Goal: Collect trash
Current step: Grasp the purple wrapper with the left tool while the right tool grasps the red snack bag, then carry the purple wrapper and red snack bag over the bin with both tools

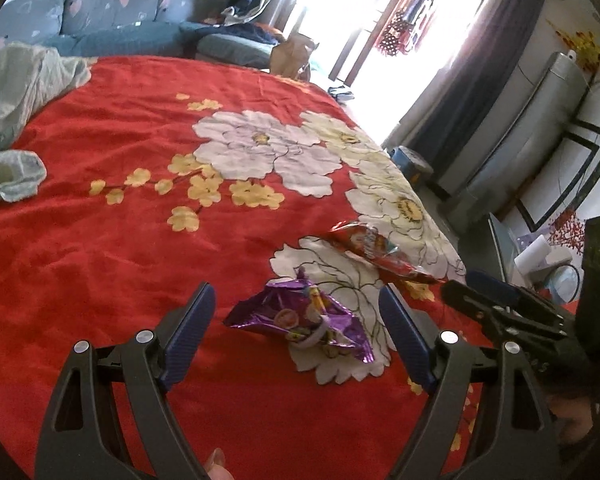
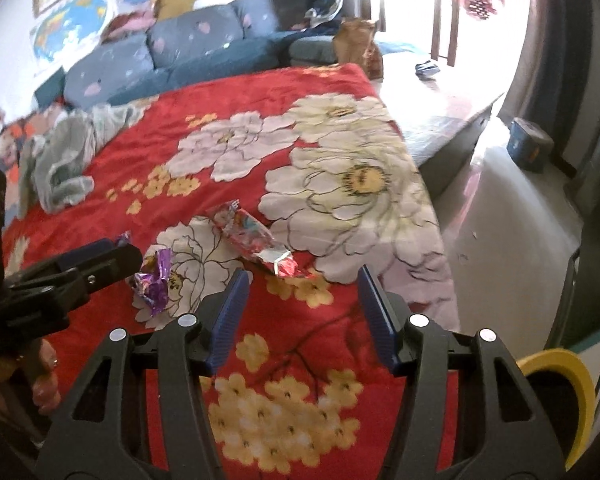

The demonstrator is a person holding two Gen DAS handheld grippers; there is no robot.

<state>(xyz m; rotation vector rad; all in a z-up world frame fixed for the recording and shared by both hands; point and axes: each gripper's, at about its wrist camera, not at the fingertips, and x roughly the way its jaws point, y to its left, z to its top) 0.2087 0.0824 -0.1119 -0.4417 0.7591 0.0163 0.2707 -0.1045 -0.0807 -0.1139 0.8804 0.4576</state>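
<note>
Two snack wrappers lie on a red floral bedspread [image 1: 100, 260]. The crumpled purple wrapper [image 1: 300, 320] sits just ahead of my left gripper [image 1: 296, 290], framed between its blue pads, which stand wide apart and do not touch it. The red wrapper [image 1: 380, 252] lies behind it to the right. In the right wrist view the red wrapper [image 2: 252, 240] lies just beyond my right gripper [image 2: 303, 272], which is open and holds nothing. The purple wrapper [image 2: 154, 284] is to its left, beside the left gripper's finger [image 2: 100, 256].
A grey-green cloth [image 1: 16, 92] is bunched on the bed's far left. A blue sofa [image 2: 180, 48] and a paper bag [image 2: 354, 40] stand behind the bed. The bed's edge drops to the floor on the right, with a blue box [image 2: 530, 148] and a yellow-rimmed container [image 2: 560, 380].
</note>
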